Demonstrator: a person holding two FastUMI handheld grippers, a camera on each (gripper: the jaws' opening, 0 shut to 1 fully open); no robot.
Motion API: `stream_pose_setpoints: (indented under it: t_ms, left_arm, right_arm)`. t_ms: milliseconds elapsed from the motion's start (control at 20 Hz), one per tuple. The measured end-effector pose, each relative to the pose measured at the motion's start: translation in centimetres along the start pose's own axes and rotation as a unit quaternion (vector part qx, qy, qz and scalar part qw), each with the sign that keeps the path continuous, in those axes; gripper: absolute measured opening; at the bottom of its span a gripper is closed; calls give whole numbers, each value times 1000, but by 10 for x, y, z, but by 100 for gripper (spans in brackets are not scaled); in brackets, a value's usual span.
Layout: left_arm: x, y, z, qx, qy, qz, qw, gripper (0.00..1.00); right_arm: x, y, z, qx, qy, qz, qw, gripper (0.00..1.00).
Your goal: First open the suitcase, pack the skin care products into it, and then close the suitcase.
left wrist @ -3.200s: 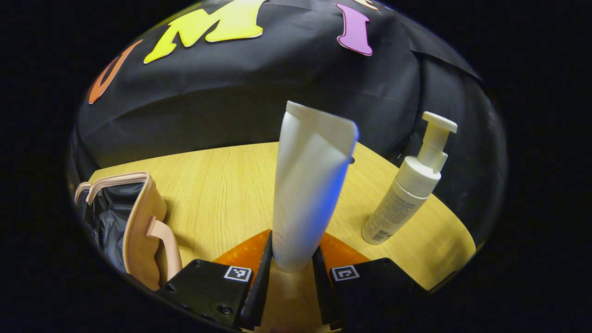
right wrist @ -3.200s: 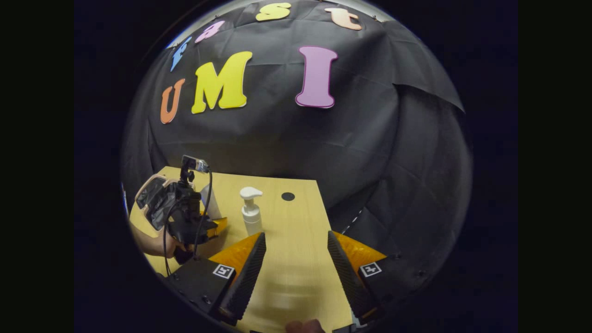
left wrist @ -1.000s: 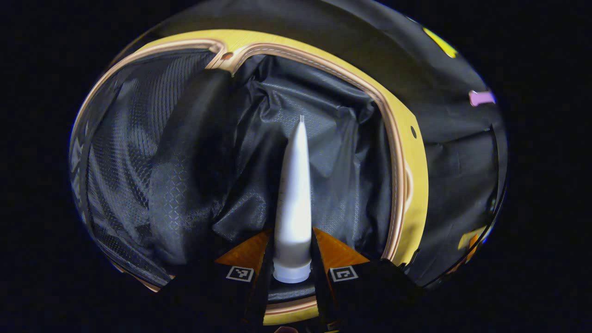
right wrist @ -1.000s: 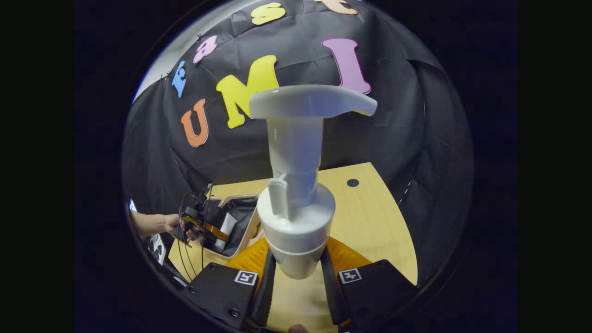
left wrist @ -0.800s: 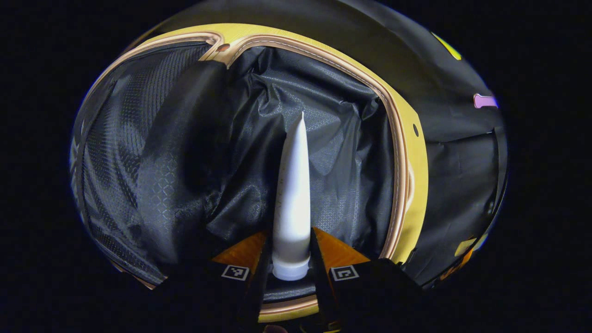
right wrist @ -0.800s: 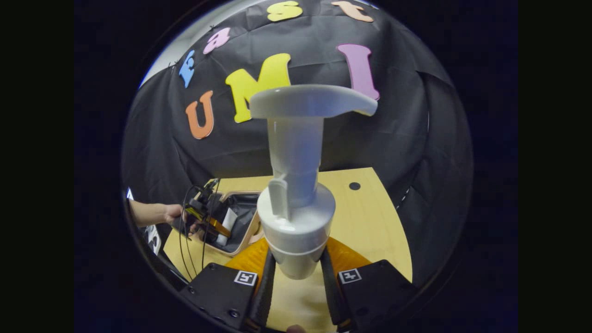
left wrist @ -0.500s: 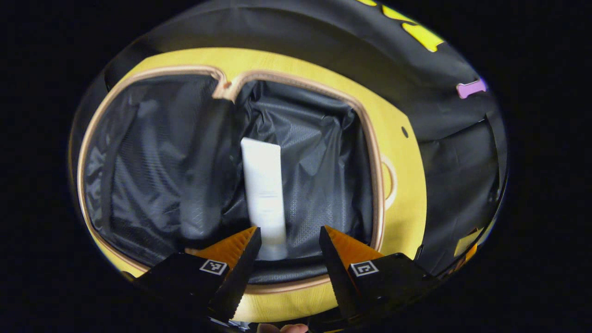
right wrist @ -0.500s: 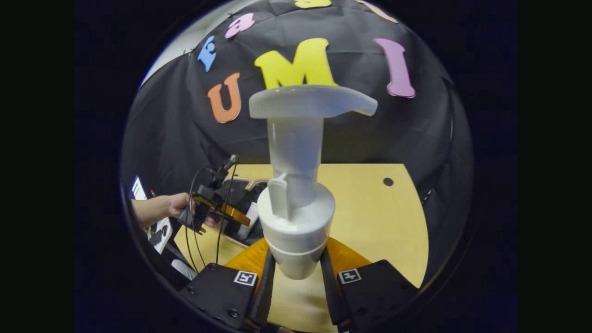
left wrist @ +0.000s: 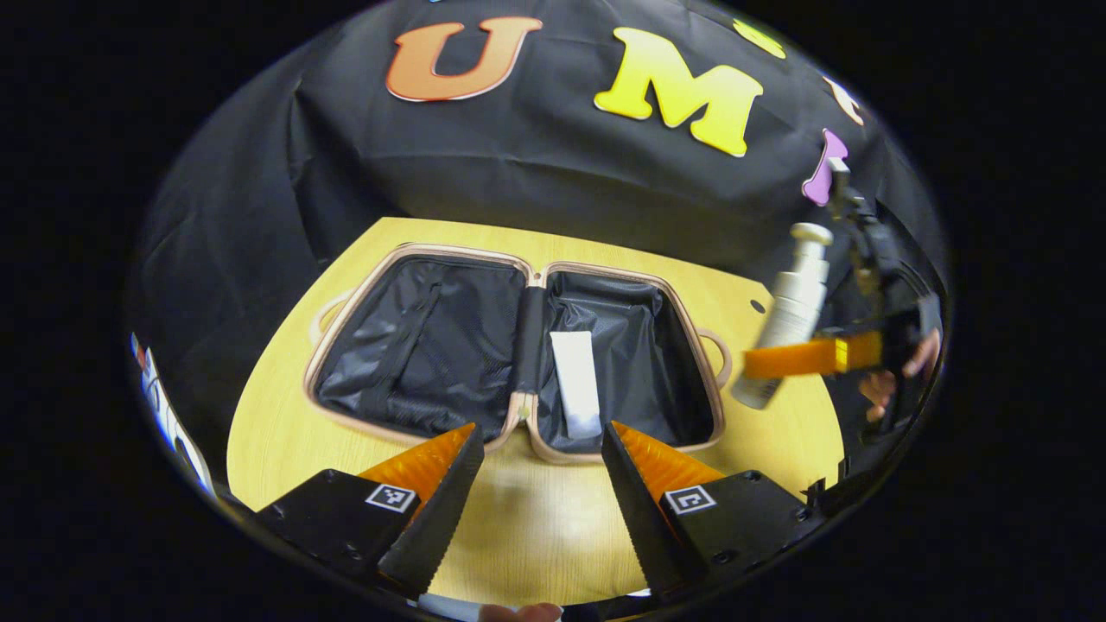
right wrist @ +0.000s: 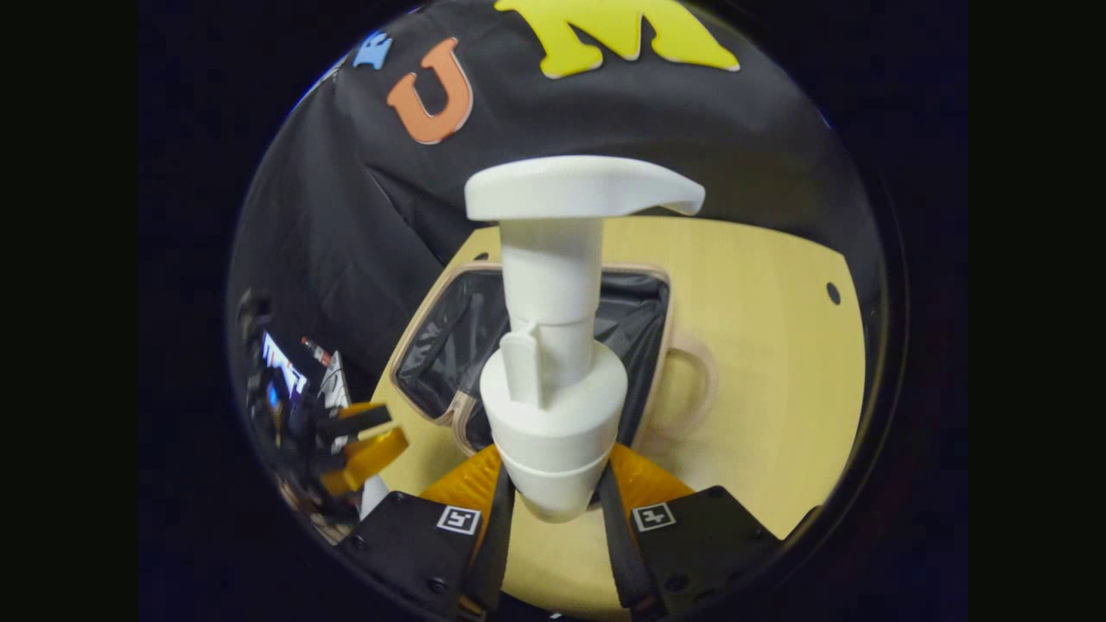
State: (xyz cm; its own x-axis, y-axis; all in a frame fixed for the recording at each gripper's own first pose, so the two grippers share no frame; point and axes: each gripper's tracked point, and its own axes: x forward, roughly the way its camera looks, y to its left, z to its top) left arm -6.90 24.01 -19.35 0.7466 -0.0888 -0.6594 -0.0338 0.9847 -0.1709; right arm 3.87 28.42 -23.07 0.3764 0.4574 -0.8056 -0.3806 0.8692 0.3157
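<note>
The small tan suitcase lies open flat on the wooden table, black lining up. A white tube lies in its right half. My left gripper is open over the table's near edge, just short of the suitcase, holding nothing. My right gripper is shut on a white pump bottle, upright between its fingers, with the open suitcase beyond it. In the left gripper view that pump bottle hangs tilted to the right of the suitcase, carried by the right gripper.
The light wooden table has a small round hole towards its far right. Black cloth walls stand close behind and beside it. A hand holds the right gripper at the right edge.
My left gripper has opened, left the tube in the suitcase's right half and drawn back over the table's near edge. My right gripper has carried the pump bottle towards the suitcase.
</note>
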Motion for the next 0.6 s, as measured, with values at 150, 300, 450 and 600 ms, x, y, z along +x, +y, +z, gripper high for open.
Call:
stream_pose_setpoints:
  t_ms: [150,300,450,600]
  left_arm:
    - [-25,4,-29,-39,-3,-10,999,89]
    - [-43,19,-46,-59,-5,-3,998,89]
    - [-57,39,-47,-73,-18,7,997,89]
    - [-67,58,-40,-84,-34,16,996,89]
  right_arm:
    - [49,1,-10,33,80,-16,996,47]
    - [87,2,-20,106,140,-29,984,47]
    - [111,-18,-30,138,172,-76,972,47]
    - [117,-31,-35,151,185,-116,964,47]
